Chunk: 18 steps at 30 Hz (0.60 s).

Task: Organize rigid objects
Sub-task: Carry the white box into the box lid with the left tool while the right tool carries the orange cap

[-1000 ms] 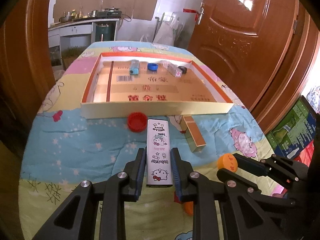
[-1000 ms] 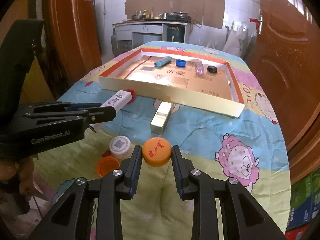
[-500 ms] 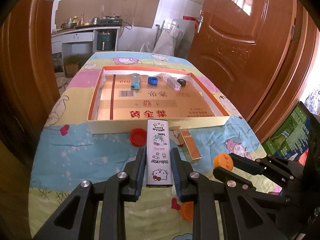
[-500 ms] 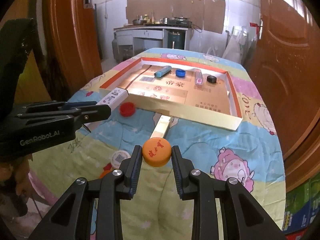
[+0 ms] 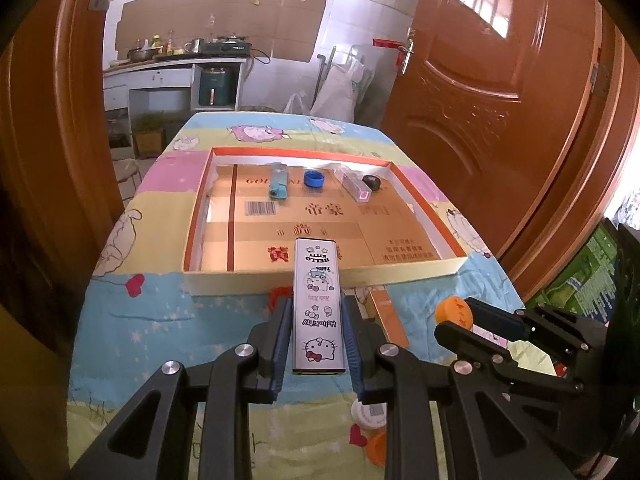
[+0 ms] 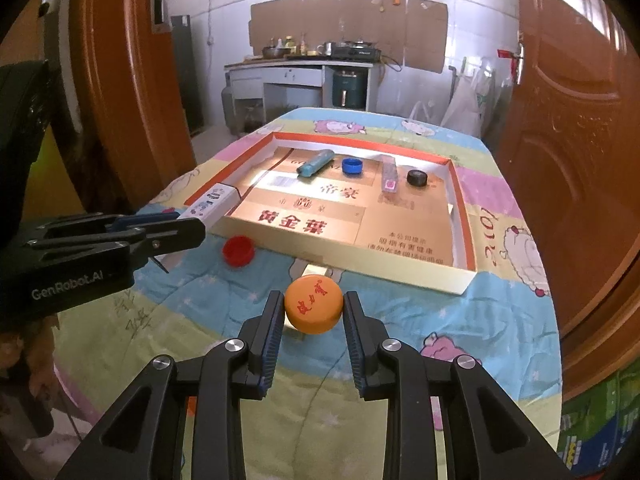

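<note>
A shallow cardboard tray (image 5: 416, 276) with an orange rim lies on a table covered by a cartoon-print cloth (image 5: 160, 320), and along its far side sit a teal tube (image 5: 278, 180), a blue cap (image 5: 313, 179), a clear pink-ended case (image 5: 356, 186) and a black cap (image 5: 372, 183) in a loose row. On the cloth just outside the tray's near wall lie a red cap (image 6: 238, 251) and a gold oblong box (image 5: 388, 316), the latter partly hidden behind the orange cap in the right wrist view. Nearer the camera, under the left gripper's fingers, a white cap (image 5: 370, 412) and another orange lid (image 5: 376, 450) peek out. Brown wooden doors flank the table, with a kitchen counter beyond. The left gripper (image 5: 316, 344) pinches a long white Hello Kitty box (image 5: 318, 304) between its blue pads — the box points forward, its far end reaching over the tray's near wall, printed with small cartoon figures and black lettering. The right gripper (image 6: 313, 312) grips an orange cap (image 6: 314, 308) with red characters on top, held clear above the cloth short of the tray — round, flat and glossy.
</note>
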Available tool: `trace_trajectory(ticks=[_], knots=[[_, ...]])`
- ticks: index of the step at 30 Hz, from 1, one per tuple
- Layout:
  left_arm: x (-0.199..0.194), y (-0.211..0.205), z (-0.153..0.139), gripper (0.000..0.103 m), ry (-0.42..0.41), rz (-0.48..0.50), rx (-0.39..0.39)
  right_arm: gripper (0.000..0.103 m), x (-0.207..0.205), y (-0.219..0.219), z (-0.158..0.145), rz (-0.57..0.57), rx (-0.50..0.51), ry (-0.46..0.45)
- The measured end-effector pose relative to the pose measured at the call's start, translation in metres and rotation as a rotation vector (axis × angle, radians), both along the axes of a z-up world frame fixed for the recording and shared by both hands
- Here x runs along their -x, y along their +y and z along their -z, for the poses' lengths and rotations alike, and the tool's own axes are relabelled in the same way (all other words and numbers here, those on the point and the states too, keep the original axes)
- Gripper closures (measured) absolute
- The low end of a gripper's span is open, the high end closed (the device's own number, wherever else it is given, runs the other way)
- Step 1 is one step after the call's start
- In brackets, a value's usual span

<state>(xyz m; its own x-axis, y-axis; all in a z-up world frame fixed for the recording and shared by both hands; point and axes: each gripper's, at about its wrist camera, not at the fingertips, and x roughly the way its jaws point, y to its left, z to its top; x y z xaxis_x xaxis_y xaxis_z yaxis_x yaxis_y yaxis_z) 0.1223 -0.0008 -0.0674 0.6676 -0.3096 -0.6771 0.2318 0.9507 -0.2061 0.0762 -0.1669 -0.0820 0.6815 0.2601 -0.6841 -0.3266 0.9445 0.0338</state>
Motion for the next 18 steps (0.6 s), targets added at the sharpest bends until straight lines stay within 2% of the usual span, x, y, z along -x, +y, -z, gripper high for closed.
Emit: trace_trajectory(ticks=[18], knots=[[-0.037, 0.004, -0.007, 0.077, 0.006, -0.032, -0.005, 0.072, -0.041, -0.009, -0.012, 0.008, -0.020, -0.015]])
